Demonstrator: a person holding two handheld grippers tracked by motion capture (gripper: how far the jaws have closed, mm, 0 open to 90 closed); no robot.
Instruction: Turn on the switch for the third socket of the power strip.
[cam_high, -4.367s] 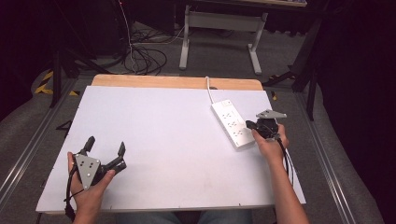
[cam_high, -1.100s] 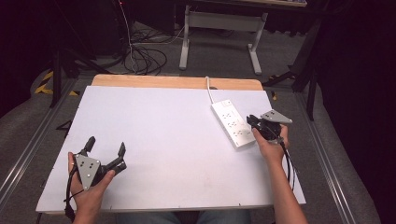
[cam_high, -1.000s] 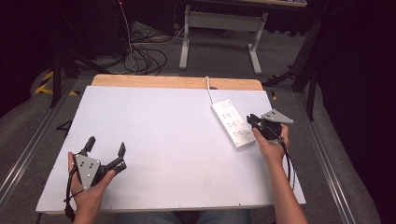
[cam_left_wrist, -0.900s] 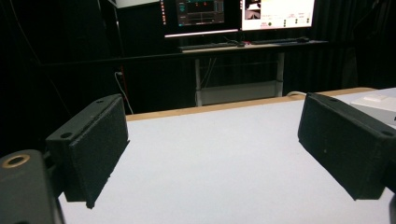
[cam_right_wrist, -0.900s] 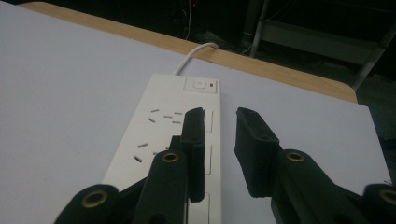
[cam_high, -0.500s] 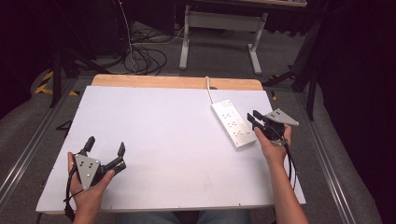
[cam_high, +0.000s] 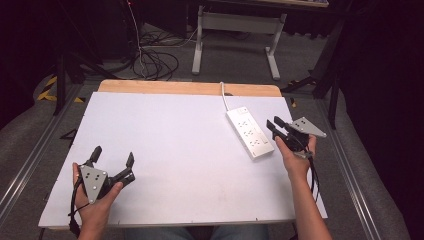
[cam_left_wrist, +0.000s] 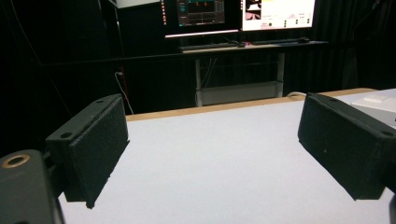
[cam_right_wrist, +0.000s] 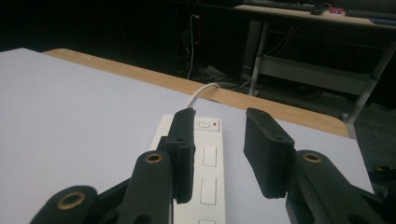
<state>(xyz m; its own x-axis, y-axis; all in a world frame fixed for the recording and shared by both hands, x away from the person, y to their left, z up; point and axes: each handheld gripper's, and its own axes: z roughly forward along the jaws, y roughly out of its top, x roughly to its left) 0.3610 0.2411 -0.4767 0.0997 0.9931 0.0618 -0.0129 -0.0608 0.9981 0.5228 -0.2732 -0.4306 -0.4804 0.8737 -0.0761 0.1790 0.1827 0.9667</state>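
While the right gripper (cam_high: 276, 124) hangs by the power strip (cam_high: 249, 132), jaws just opening, empty, the strip looks rigid, light, slick: grip across its narrow width.

We see the power strip (cam_high: 249, 133) lying on the desk (cam_high: 170, 150) toward its far right, the right gripper (cam_high: 277, 125) just beside it, and the left gripper (cam_high: 112, 157) well apart at the near left.

No lettering can be read anywhere: the two monitors (cam_left_wrist: 238, 14) at twelve o'clock glow with blurred panels, and the power strip (cam_right_wrist: 205, 163) carries only a faint switch symbol.
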